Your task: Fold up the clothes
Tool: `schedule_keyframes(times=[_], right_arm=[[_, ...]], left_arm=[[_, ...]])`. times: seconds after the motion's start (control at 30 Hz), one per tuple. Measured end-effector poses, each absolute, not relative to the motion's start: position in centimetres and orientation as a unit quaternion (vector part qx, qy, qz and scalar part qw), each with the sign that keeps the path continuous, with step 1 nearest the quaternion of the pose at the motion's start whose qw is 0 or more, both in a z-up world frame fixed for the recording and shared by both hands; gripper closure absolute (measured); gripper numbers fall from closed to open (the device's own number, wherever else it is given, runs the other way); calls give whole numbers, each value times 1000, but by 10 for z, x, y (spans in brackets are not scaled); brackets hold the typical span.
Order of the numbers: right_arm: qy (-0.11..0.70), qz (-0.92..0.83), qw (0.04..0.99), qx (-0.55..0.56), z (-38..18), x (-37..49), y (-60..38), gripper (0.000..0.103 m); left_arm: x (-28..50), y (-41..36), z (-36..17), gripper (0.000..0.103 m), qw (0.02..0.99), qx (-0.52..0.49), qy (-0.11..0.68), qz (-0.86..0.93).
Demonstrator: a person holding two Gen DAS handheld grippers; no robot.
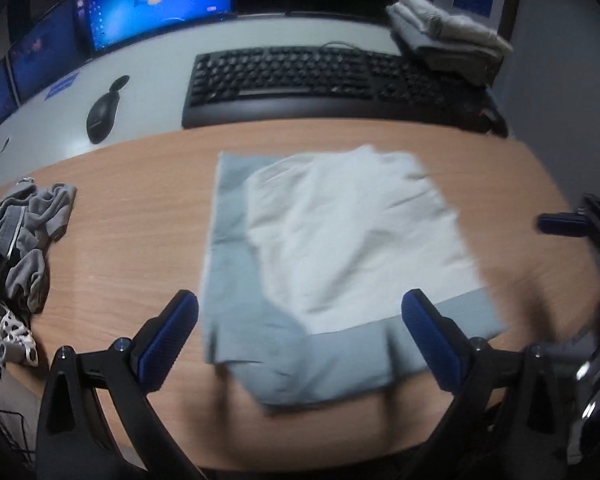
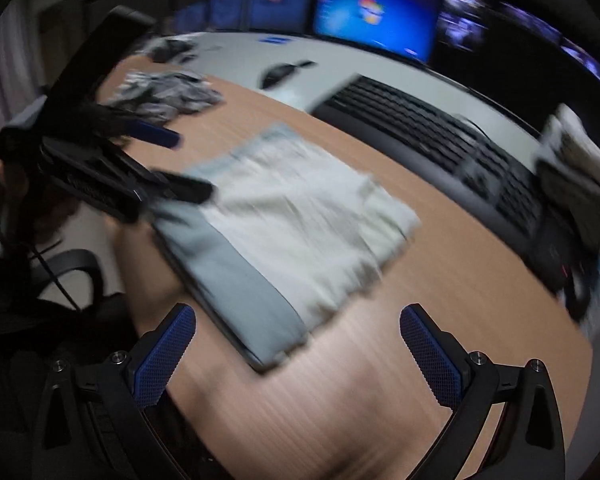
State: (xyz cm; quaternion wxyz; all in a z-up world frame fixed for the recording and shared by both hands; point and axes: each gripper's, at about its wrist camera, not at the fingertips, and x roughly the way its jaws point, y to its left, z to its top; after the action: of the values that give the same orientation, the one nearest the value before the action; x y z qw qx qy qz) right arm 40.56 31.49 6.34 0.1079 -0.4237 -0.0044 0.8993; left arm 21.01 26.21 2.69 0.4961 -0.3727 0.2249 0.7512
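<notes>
A partly folded garment lies flat in the middle of the wooden table [image 1: 140, 216]: a white layer [image 1: 352, 232] on top of a light blue-grey layer [image 1: 236, 300]. In the left wrist view my left gripper [image 1: 302, 320] is open, its blue fingers straddling the garment's near edge from above. A blue finger [image 1: 560, 225] of my right gripper shows at the right edge. In the blurred right wrist view my right gripper [image 2: 300, 344] is open over bare wood by the garment's [image 2: 300, 220] near corner, and my left gripper [image 2: 188, 164] hovers open over its left corner.
A heap of unfolded grey and spotted clothes [image 1: 16, 248] lies at the table's left end. A stack of folded pieces [image 1: 444, 28] sits at the back right, past a black keyboard [image 1: 320, 76]. There is also a mouse [image 1: 102, 114], lit monitors [image 1: 156, 4] and a chair [image 2: 72, 268].
</notes>
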Motion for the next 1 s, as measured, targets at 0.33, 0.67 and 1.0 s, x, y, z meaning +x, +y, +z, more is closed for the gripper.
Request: schedule_keyframes(times=[0.33,0.67,1.0], right_arm=[[31,853,61,-518,39,367,346,0],[66,855,52,-512,48,381,353,0],[74,858,66,-504,50,401,350,0]], left_arm=[[226,284,0,1,457,-399,286,741],[235,279,5,1,468,-437,261,722],[244,279,9,1,473,-433,276,716]])
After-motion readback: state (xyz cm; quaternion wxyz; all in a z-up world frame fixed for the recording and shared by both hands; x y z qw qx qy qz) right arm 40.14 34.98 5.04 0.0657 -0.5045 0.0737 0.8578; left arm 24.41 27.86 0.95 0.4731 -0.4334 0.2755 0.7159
